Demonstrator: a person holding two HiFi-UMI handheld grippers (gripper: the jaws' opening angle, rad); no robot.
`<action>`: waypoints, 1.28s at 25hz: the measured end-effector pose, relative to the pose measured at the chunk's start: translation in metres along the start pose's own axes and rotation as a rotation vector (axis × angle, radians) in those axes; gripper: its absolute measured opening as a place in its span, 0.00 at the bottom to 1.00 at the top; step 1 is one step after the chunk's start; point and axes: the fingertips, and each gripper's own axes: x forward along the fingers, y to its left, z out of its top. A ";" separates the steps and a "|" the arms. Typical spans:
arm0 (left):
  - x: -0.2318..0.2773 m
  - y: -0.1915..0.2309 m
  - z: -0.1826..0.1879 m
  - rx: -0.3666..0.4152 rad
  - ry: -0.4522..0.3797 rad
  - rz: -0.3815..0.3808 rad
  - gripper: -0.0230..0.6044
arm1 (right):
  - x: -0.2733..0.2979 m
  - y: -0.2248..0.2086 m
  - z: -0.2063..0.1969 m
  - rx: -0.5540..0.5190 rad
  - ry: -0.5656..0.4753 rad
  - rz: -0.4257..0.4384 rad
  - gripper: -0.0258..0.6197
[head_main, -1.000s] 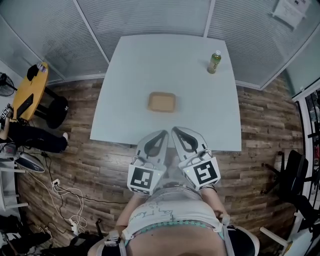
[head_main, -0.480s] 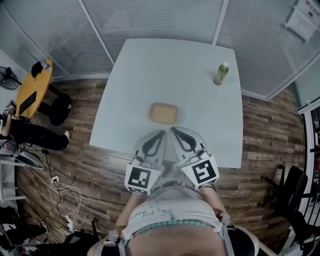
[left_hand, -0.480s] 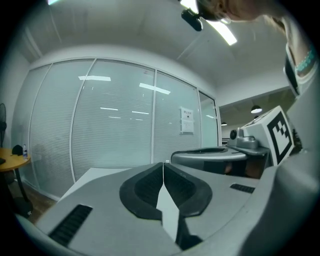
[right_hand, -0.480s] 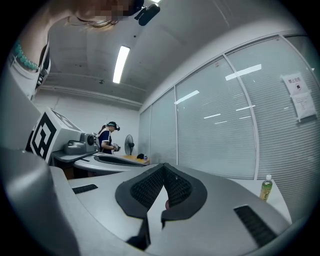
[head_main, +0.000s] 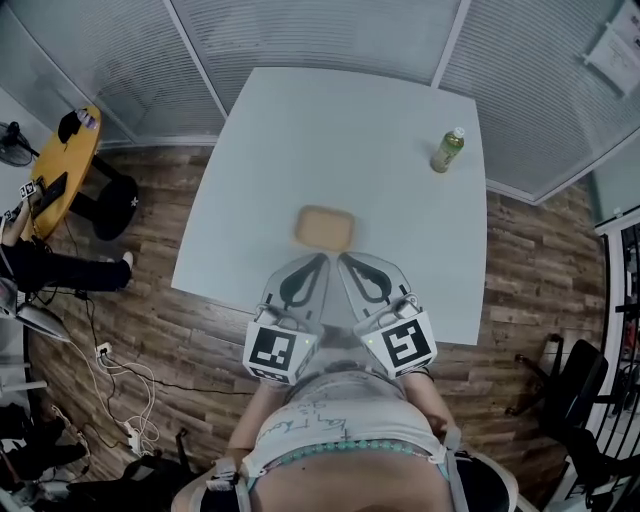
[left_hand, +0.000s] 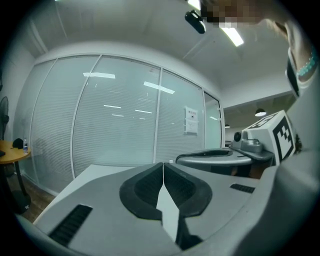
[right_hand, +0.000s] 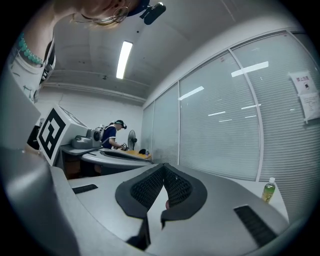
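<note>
Left claw (head_main: 320, 258) clenched, jaws pressed flat together with nothing between them; right claw (head_main: 345, 258) likewise, tips met on empty air. Both hang side by side over the near edge of the white table (head_main: 300, 130), tips angled in toward each other. Tan tray (head_main: 324, 227) lies flat on the table just ahead of both tips, apart from them and roughly centred between the two claws. I judge it light, shallow and thin-walled; pulp or soft plastic, I cannot tell which. Likely to skate on the smooth top if nudged and to flex under a hard pinch. Best hold, I reckon: the raised rim on the side nearest the claws, one jaw inside and one outside. Green bottle (head_main: 447, 150) stands upright far ahead and to the right of the right claw, well apart from the tray.
</note>
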 end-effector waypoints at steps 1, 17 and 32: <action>0.002 0.003 0.000 -0.004 0.002 -0.010 0.04 | 0.002 -0.001 0.000 -0.003 0.004 -0.011 0.04; 0.045 0.060 0.023 0.002 -0.002 -0.244 0.04 | 0.062 -0.031 0.008 0.005 0.020 -0.246 0.04; 0.033 0.124 0.007 -0.001 0.014 -0.398 0.04 | 0.112 -0.004 0.001 0.011 0.020 -0.422 0.04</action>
